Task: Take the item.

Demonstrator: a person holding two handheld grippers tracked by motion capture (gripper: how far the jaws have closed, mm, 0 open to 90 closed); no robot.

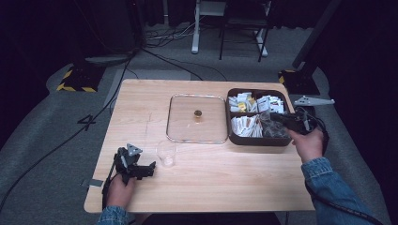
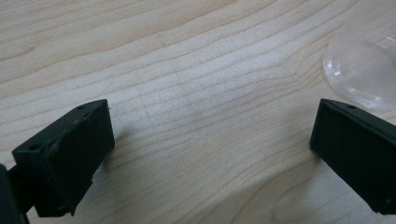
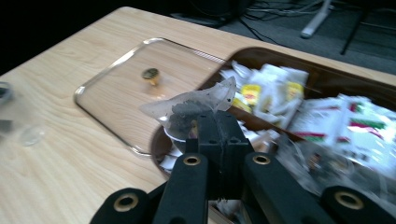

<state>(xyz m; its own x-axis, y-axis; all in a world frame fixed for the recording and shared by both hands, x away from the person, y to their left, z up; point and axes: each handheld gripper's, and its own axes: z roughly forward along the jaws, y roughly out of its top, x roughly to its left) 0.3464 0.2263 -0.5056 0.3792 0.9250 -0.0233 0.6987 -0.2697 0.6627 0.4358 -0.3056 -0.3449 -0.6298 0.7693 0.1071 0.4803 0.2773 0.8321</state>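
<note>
My right gripper (image 3: 215,122) is shut on a clear sachet of dark tea (image 3: 191,106), held in the air above the near left part of the brown box (image 3: 327,80). From above, that gripper (image 1: 281,118) hangs over the box (image 1: 258,140), which holds several paper sachets (image 1: 247,124). A clear plastic cup (image 1: 166,153) stands on the table near the front. Just left of the cup, my left gripper (image 1: 151,168) rests open on the wood. Its jaws stand wide apart with bare wood between them, and the cup (image 2: 362,65) lies beyond the right jaw.
A clear glass lid with a brass knob (image 1: 197,114) lies flat mid-table, left of the box. A grey three-cornered plate (image 1: 313,100) sits by the table's right edge. Cables cross the floor behind the wooden table (image 1: 141,103).
</note>
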